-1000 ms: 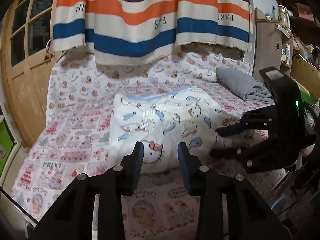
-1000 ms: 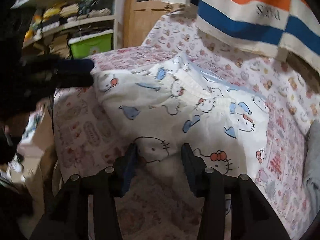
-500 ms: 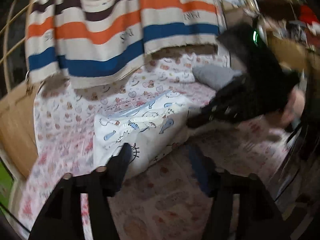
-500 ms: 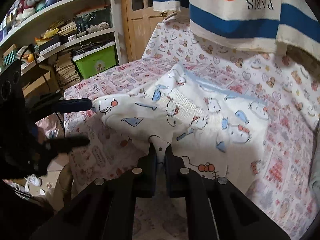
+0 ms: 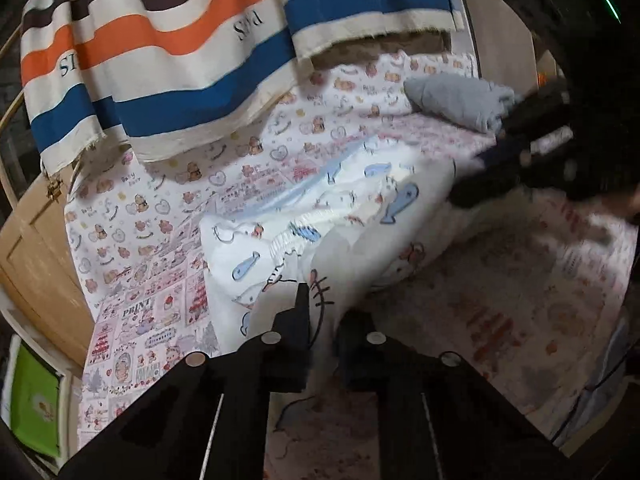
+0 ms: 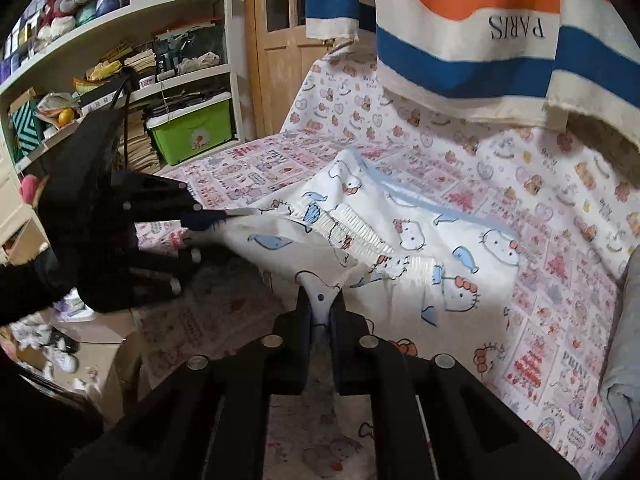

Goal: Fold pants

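White cotton printed with cartoon cats and blue whales, the pants [image 5: 352,216] lie bunched on the bed [image 5: 152,280], whose sheet carries pink and red picture panels. Both near corners of the garment are lifted off the sheet.

The left wrist view shows the left hand-held gripper [image 5: 322,320] with its jaws, which have just been closing, pinched on a fold of the pants at the edge nearest the camera. In the same view the right hand-held gripper [image 5: 472,184] is a dark blur at the pants' far right edge, too smeared to read its grip. A folded grey cloth [image 5: 460,100] lies at the far end of the bed, and a striped orange, blue and brown towel [image 5: 192,56] hangs above it.

The right wrist view settles what the other cannot: the right hand-held gripper [image 6: 320,304] is clamped on a peak of white fabric that stands up between its pads. From here the left hand-held gripper [image 6: 212,220] is seen sideways at the left, its tips closed on the pants' other corner. Only this view shows the ribbed elastic waistband [image 6: 360,236] running across the middle of the garment, and, beyond the bed, a shelf unit [image 6: 120,60] stacked with papers, a green storage bin [image 6: 192,132] and a wooden door [image 6: 280,40].
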Tool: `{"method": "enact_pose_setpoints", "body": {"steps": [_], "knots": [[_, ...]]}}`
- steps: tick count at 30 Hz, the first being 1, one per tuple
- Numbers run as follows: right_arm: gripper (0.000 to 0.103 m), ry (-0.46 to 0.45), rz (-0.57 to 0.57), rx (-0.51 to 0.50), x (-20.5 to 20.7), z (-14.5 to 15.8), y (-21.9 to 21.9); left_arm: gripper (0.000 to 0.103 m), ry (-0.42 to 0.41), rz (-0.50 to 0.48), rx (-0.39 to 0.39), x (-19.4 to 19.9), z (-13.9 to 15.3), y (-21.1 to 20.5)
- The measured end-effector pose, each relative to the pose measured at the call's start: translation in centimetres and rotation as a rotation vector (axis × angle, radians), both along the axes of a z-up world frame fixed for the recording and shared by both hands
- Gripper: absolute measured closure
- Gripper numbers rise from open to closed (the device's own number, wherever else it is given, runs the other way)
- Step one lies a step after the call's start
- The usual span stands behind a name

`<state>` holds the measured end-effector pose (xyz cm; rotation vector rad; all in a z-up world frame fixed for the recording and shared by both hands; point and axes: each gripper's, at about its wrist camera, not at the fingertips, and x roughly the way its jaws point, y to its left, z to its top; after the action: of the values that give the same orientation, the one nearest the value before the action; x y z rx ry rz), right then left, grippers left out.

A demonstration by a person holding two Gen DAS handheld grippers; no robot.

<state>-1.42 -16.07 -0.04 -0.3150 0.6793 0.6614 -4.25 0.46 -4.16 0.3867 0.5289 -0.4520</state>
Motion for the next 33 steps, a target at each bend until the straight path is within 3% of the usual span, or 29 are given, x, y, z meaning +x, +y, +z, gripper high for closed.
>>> {"method": "enact_pose_setpoints", "body": {"steps": [1, 3, 6, 8, 14, 20, 22, 24, 29, 33], "knots": [[0.092, -0.03, -0.005, -0.02, -0.3, -0.2, 0.2, 0.095, -0.009, 0.004, -0.005, 0.0, 0.3, 0.0], [0.069, -0.09, -0.027, -0.1, -1.2, -1.1, 1.1, 0.095, -0.021, 0.003, -0.017, 0.0, 0.8, 0.0], [0.048, -0.145, -0.017, -0.204, -2.5, -2.6, 2.3, 0.095, -0.009, 0.006, -0.045, 0.3, 1.3, 0.1], [0.048, -0.175, -0.014, -0.265, -3.2, -3.3, 2.7, 0.095, 0.005, 0.006, -0.062, 0.5, 1.5, 0.2], [0.047, -0.194, -0.004, -0.327, -4.1, -4.3, 2.6, 0.095, 0.023, 0.015, -0.127, 1.0, 2.4, 0.7], [0.044, -0.21, -0.2, -0.315, -1.7, -4.5, 0.2, 0.095, 0.003, 0.019, -0.144, 0.5, 3.1, 1.0], [0.05, -0.173, -0.224, -0.289, -0.8, -4.5, -1.1, 0.095, 0.014, 0.012, -0.144, 0.3, 2.9, 1.0], [0.096, -0.124, -0.204, -0.255, -0.7, -4.5, -1.8, 0.096, 0.029, 0.013, -0.141, 0.1, 2.6, 1.1], [0.097, -0.056, -0.147, -0.183, -2.5, -3.9, -2.7, 0.096, 0.061, -0.01, -0.115, -1.9, 2.1, 1.4], [0.097, 0.002, -0.083, -0.079, -5.6, -1.4, -3.7, 0.096, 0.049, -0.07, -0.101, -5.4, 2.9, 1.7]]}}
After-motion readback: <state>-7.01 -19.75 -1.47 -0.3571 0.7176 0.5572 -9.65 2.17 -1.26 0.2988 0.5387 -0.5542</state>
